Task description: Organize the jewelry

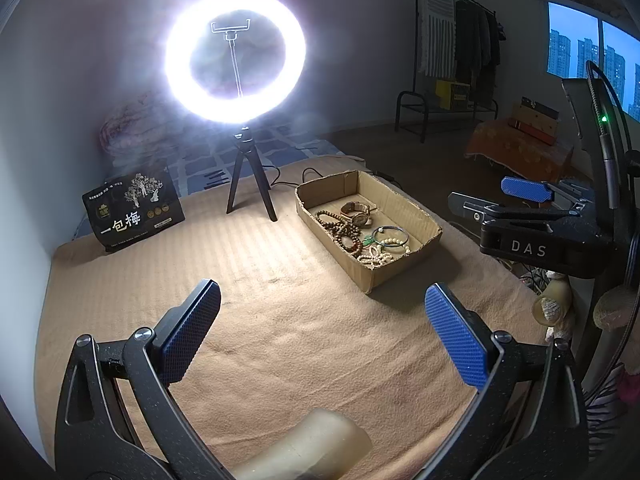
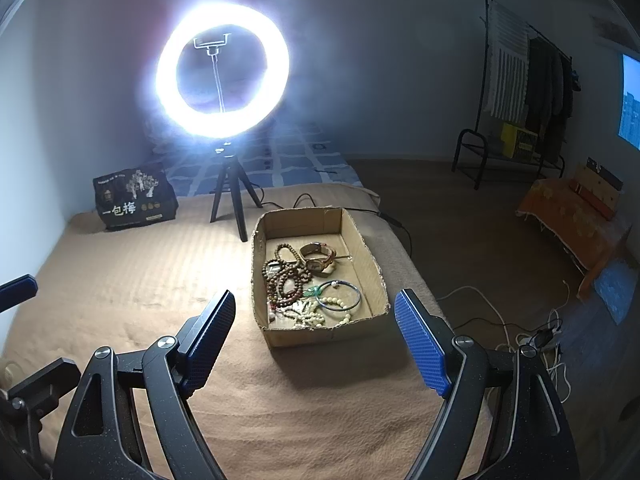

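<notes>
A shallow cardboard box (image 1: 404, 204) (image 2: 362, 236) sits on a tan blanket (image 1: 248, 280) (image 2: 140, 280). Inside lie a brown-strap watch (image 1: 355, 213) (image 2: 318, 258), dark wooden bead strings (image 1: 340, 228) (image 2: 286, 276), a green pendant (image 1: 368, 242) (image 2: 313, 291), a metal bangle (image 1: 394, 236) (image 2: 339, 296) and cream bead bracelets (image 1: 376, 258) (image 2: 308, 316). My left gripper (image 1: 322, 312) hovers open over the bare blanket, left of and nearer than the box. My right gripper (image 2: 314, 328) stands open just before the box's near wall, nothing between its blue pads. In the left wrist view the right gripper (image 1: 524, 190) shows at the right.
A lit ring light on a small black tripod (image 1: 250, 184) (image 2: 230, 204) stands behind the box, with a cable trailing. A black snack bag (image 1: 134, 208) (image 2: 134, 198) leans at the back left. A clothes rack (image 1: 460, 60) (image 2: 520, 92) and cables on the floor (image 2: 520, 332) lie to the right.
</notes>
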